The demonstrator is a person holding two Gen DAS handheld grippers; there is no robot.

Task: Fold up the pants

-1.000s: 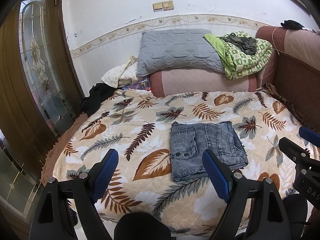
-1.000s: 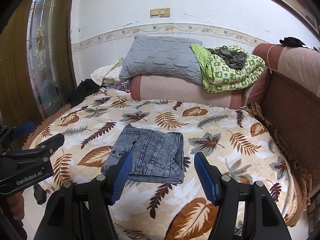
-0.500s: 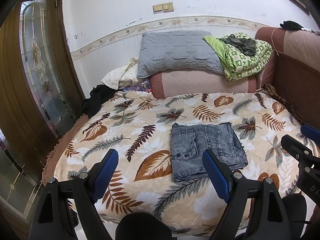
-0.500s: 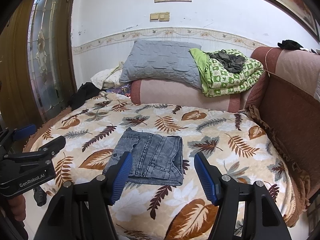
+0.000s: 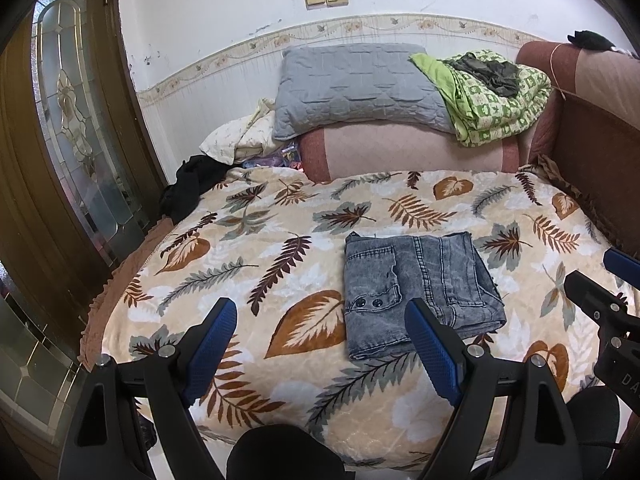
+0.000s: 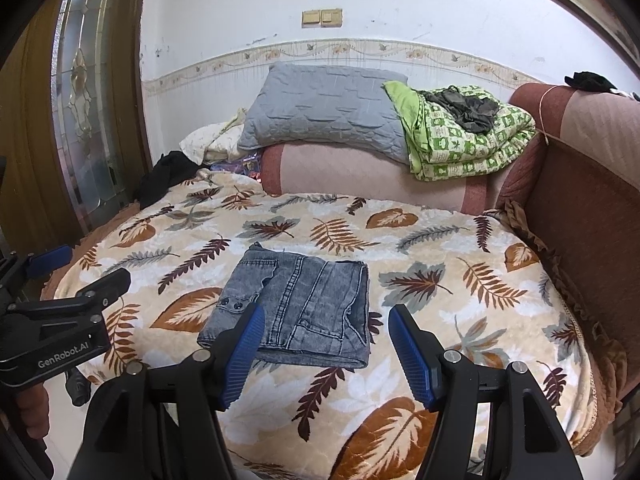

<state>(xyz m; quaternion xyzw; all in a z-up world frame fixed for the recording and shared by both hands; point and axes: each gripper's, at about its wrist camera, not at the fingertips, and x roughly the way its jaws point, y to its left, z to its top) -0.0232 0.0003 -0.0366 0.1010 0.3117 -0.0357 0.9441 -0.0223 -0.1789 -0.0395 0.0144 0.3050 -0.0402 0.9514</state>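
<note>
Both my claws, left [image 5: 320, 344] and right [image 6: 326, 350], hang open and empty above folded jeans [image 5: 416, 294] on a leaf-print blanket [image 5: 248, 264].

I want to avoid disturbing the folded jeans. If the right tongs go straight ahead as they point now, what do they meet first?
Probably the folded jeans: they lie just ahead of the open, empty right tongs, mostly toward the left finger. Depth is unclear.

White wall [image 6: 440, 12] with floral border, wooden glass-panelled door [image 5: 76, 128], leaf-print bed [image 6: 460, 320].
</note>
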